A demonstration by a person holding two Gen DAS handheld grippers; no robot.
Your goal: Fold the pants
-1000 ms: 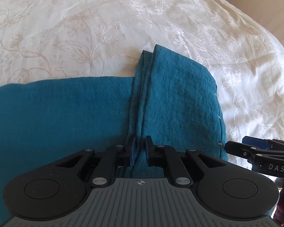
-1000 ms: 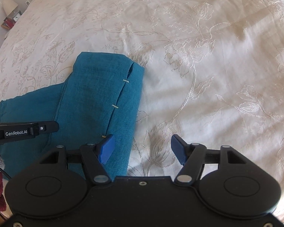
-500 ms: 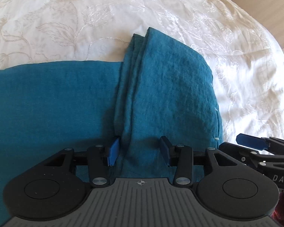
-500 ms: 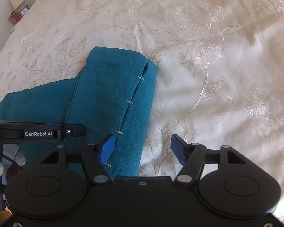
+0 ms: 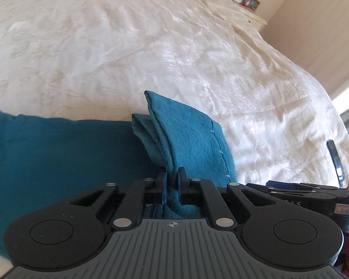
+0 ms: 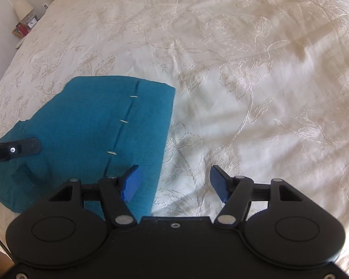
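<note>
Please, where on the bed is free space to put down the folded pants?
The bedspread is bare beyond and to the right of the teal pants. It is crowded at the near left, where the left tongs pinch the fabric; the right tongs hang open.

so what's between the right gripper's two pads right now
In the right wrist view the right gripper stands open: only bare bedspread shows between its pads, with the pants edge just inside the left pad.

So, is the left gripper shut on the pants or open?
Shut on the teal pants: the left gripper has just been closing, and its pads pinch a raised fold of the fabric.
</note>
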